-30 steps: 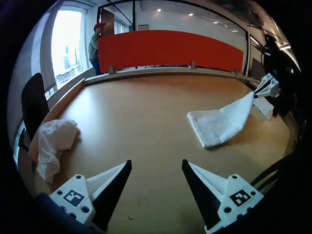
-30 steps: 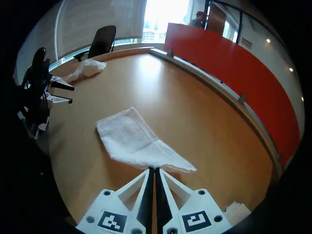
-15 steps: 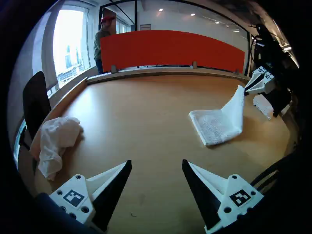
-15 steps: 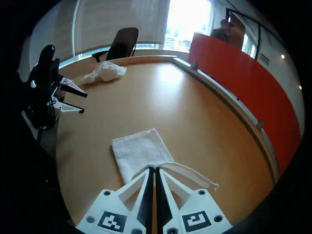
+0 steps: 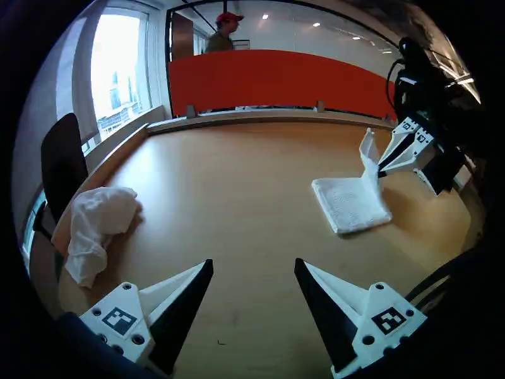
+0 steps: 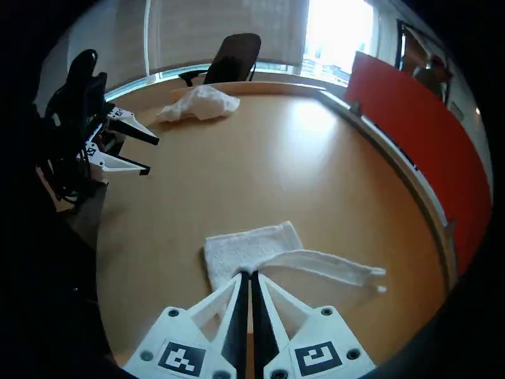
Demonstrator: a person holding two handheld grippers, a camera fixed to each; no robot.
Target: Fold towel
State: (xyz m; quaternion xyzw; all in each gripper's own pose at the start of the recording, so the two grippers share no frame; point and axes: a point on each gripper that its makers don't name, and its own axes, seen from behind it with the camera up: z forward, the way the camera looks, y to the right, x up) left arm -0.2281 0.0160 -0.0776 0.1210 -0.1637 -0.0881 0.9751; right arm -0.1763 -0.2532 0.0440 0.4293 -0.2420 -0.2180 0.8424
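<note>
Right gripper (image 6: 250, 276) clamped on the towel (image 6: 249, 247) edge at 6 o'clock in right gripper view. 1 flap is raised, the rest lies flat on the table (image 6: 265, 164). Left gripper (image 5: 252, 268) fingers apart, holding nothing. Fold looks about half done: flap not yet laid over.

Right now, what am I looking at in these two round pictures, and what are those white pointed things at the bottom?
No robot here: a person holds a two-finger tool, a hand-held gripper, in each hand, and a fisheye camera rides on each one. The white points are its fingers. The left gripper view looks along the left hand-held gripper, whose fingers stand apart and hold nothing. The right gripper view looks along the right hand-held gripper, whose fingers are pinched on one edge of a white towel, lifting it over the part lying flat on the wooden table. A crumpled white cloth lies at the table's edge, beside a dark chair.
</note>
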